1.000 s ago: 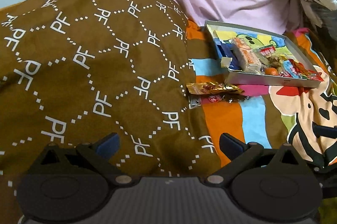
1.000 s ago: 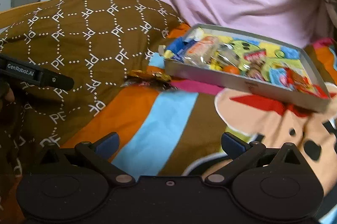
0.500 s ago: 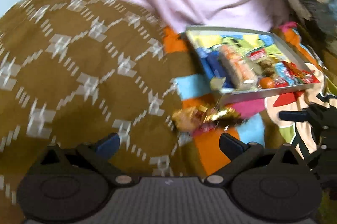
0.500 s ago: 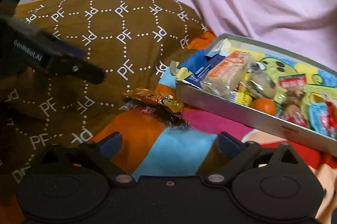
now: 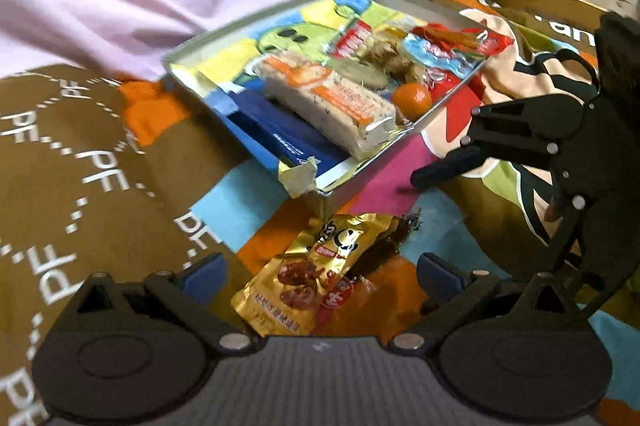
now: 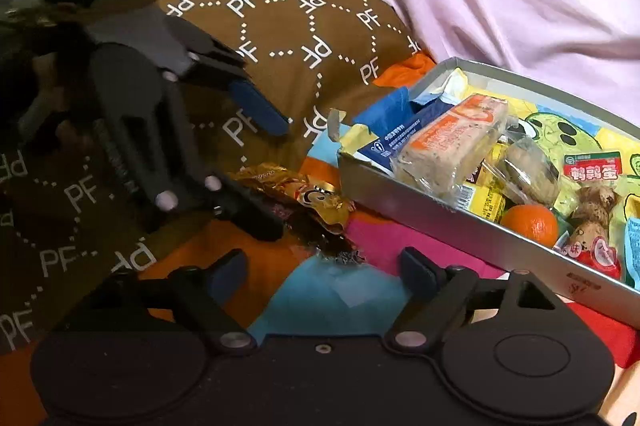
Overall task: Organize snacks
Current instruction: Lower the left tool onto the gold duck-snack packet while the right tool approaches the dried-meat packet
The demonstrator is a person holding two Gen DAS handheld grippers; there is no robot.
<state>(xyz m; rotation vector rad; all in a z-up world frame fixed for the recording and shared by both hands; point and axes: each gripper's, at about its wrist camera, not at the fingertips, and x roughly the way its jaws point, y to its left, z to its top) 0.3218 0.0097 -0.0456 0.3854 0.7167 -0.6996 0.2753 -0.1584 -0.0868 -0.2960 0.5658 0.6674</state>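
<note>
Gold snack packet (image 5: 320, 282) lies between the spread left gripper (image 5: 322, 272); right gripper (image 6: 322, 268) narrowing, empty.

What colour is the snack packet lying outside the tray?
Shiny gold with red and brown print: the snack packet shows best in the left wrist view, just off the tray corner.

One tray (image 5: 400, 161), one orange (image 5: 412, 97)
</note>
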